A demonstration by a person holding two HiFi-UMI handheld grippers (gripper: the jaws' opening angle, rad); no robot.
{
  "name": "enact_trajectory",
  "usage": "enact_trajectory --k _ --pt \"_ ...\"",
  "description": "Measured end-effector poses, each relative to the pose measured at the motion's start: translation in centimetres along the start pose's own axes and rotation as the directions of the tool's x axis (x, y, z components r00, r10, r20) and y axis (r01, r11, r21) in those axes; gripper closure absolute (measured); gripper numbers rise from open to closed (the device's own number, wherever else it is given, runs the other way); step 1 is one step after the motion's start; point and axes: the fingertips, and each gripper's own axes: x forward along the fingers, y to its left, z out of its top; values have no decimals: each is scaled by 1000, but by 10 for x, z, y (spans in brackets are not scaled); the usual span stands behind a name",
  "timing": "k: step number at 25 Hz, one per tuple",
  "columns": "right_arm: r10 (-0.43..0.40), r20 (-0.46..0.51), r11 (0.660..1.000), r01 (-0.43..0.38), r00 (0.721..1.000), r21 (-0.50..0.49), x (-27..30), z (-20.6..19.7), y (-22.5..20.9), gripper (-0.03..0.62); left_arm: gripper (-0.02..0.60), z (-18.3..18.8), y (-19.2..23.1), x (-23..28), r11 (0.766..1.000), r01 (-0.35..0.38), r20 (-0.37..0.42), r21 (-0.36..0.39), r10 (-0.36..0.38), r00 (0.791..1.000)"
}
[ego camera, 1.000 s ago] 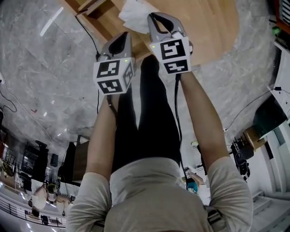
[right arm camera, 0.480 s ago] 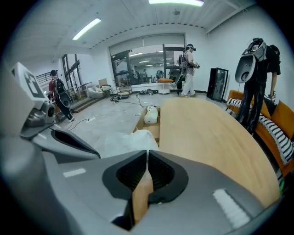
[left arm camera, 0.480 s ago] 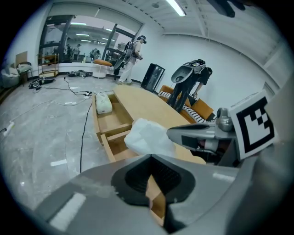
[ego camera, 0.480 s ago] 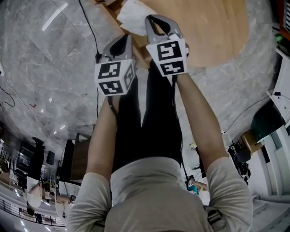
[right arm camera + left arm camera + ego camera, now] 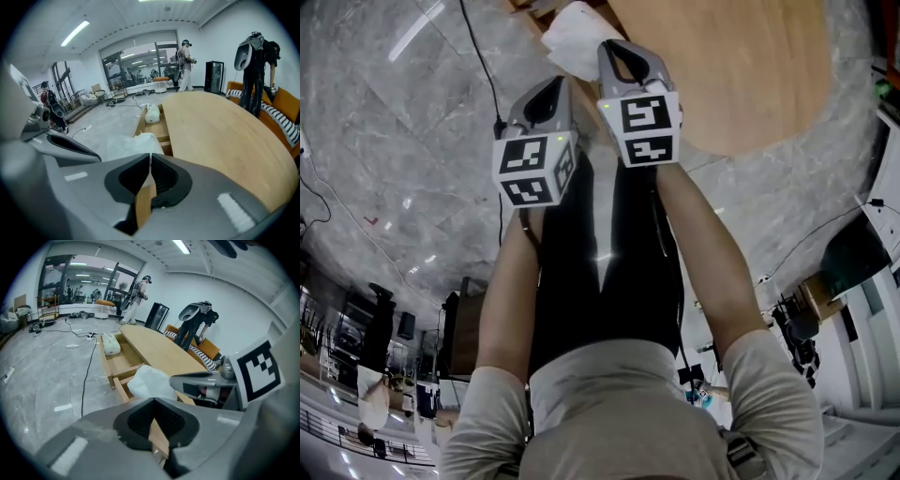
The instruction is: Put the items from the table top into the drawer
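Both sets of fingers clenched, nothing between them: left gripper (image 5: 551, 84), right gripper (image 5: 621, 49). Table (image 5: 741, 66) top looks bare. White bundle (image 5: 577, 33) at 12 o'clock seems to sit in the near open drawer (image 5: 121, 388), puffed above the rim. Risk: shutting the drawer snags the bundle under the table edge. Floor cable (image 5: 87, 373) at 11 o'clock could catch a foot.

The head view looks steeply down onto the floor (image 5: 403, 169), wooden table (image 5: 741, 66) at upper right. Each gripper view sits close behind its jaws, facing along that table; both share the open drawer (image 5: 117, 364).
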Motion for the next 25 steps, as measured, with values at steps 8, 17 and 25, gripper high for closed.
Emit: enact_trajectory --k 8,17,25 --pt "-56 19 989 53 998 135 38 -27 1 574 561 -5 27 17 1000 -4 -29 31 5 1000" --pt "-72 -12 988 73 997 135 64 -60 -1 574 561 -14 31 17 1000 -12 -44 23 13 999" --pt "-51 -149 993 66 988 100 74 -93 -5 543 561 -22 22 12 1000 -28 -47 -3 28 998"
